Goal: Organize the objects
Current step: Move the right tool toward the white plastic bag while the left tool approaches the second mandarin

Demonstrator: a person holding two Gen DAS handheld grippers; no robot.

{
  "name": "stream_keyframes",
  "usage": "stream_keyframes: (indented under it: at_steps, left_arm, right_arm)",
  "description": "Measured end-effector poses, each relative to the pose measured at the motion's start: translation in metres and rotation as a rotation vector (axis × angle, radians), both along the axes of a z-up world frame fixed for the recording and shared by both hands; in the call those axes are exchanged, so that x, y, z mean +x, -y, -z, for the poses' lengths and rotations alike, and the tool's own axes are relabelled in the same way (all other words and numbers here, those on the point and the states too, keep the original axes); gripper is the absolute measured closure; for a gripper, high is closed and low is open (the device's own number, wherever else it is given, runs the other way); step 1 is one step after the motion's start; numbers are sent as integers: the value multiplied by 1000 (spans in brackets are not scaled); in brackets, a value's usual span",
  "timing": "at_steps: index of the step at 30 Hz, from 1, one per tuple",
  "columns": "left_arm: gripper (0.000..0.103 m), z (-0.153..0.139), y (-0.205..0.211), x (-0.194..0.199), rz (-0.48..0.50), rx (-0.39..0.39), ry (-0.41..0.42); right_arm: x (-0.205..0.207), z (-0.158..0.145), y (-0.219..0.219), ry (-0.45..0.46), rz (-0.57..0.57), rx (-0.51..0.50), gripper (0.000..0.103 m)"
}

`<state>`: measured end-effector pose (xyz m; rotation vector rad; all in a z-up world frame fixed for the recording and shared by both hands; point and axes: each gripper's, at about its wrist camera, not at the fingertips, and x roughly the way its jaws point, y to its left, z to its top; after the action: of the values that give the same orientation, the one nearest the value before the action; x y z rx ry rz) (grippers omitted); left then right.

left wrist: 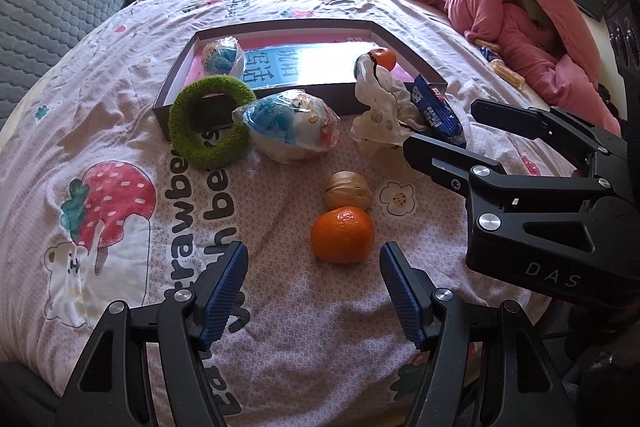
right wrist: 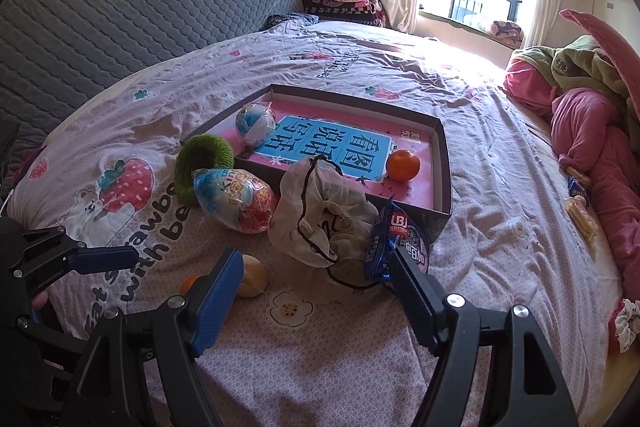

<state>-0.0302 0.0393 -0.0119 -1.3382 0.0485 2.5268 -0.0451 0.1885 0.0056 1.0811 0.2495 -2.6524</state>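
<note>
Two tools hover over a bed (left wrist: 120, 67) with a pink strawberry-print cover, both with fingers apart and empty. The left tool (left wrist: 314, 291) is just short of a round orange tangerine (left wrist: 342, 235) touching a tan walnut (left wrist: 347, 191). The right tool (right wrist: 316, 291) nears a blue snack packet (right wrist: 394, 243) beside a shallow dark cardboard box (right wrist: 442, 163).

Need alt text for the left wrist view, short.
An open left hand-held gripper hovers just short of an orange on a strawberry-print bedsheet, a walnut right behind it. Further back are a green ring, wrapped toys and a shallow box; the open right hand-held gripper reaches in from the right.
</note>
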Motion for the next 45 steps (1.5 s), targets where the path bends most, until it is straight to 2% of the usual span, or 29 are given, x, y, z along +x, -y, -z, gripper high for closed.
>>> stream_keyframes:
  at_steps: [21,38,43,45]
  left_arm:
    - [33,18,-6,-17,3,27,20]
    - [33,31,-8,-26,-1,37,32]
    - [33,33,-9,-28,-5,39,29]
    - [35,33,-9,-29,-4,40,26]
  right_arm:
    - [-28,17,5,15,33,24,28]
    - [-41,26,21,-30,1,86,29]
    - [-43,30,23,-44,4,100,47]
    - [-44,30,21,-46,4,92,59]
